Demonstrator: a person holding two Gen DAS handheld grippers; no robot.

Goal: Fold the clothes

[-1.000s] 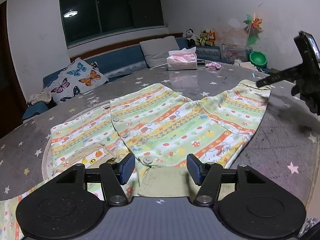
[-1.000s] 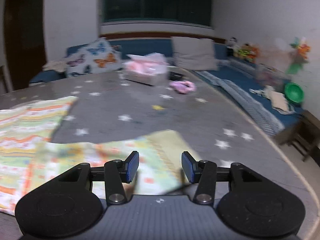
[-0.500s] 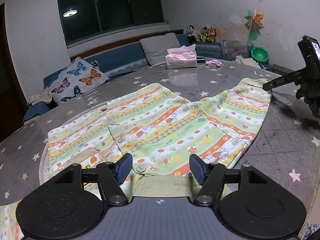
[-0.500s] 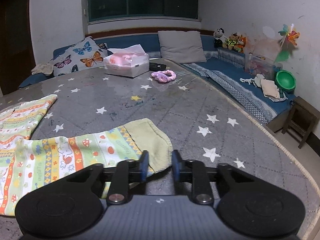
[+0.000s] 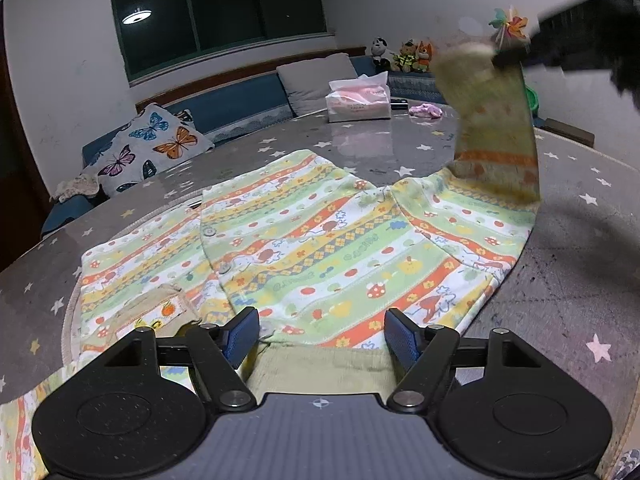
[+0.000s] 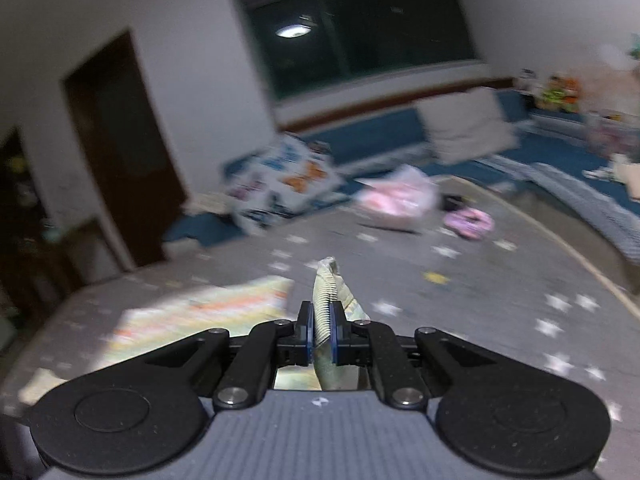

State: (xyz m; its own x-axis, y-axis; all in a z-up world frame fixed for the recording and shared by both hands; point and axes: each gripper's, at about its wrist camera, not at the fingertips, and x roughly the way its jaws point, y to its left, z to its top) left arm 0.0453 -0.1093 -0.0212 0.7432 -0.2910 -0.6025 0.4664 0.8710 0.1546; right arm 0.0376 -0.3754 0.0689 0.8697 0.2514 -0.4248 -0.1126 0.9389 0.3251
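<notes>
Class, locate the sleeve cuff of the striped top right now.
The cuff is pinched in the right gripper, lifted above the starry table; in the left wrist view it hangs upper right.

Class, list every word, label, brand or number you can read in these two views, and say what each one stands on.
None can be read for certain.
Tissue pack: a faint line of print on its front, too small to read.
Striped garment: small green lettering in the pattern, too blurred to read.
Right wrist view: motion blur, nothing legible.
</notes>
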